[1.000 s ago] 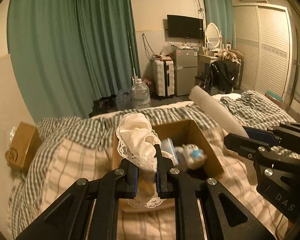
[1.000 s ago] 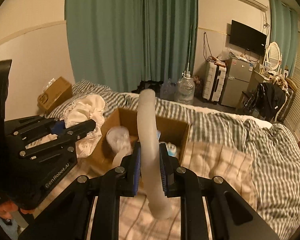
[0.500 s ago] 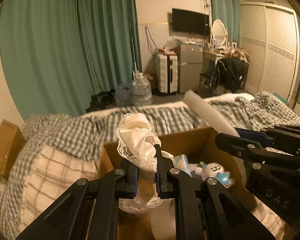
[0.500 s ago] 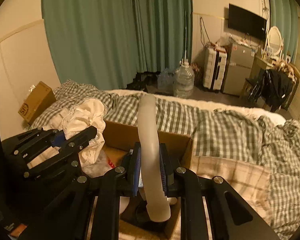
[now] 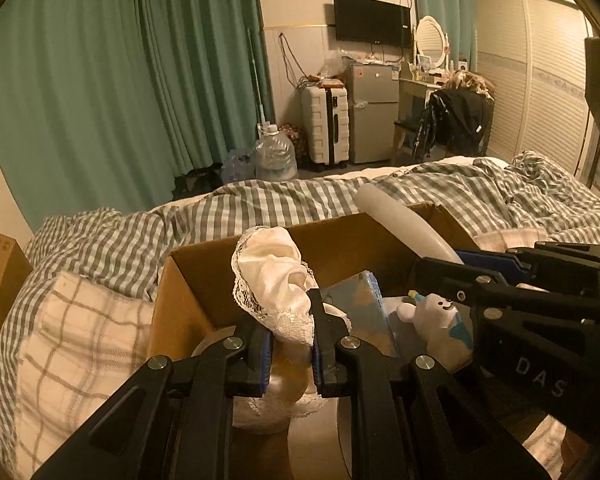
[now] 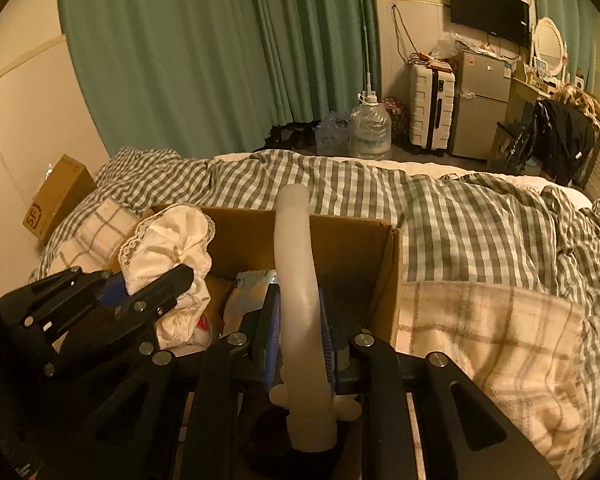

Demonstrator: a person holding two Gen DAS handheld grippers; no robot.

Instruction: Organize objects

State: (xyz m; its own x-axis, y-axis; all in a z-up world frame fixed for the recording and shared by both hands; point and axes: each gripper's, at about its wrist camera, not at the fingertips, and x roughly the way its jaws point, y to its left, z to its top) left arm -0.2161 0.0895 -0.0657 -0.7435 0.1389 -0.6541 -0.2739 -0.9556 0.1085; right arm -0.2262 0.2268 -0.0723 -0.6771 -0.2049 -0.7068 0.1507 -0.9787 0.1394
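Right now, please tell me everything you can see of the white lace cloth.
The cloth is cream-white, soft and satin-like, with a lace trim along its edges. It is bunched and crumpled. The left claw is shut on it: part bulges above the fingers and part hangs below them. It is held over the open box, near the box's left side. The right-wrist view also shows it.
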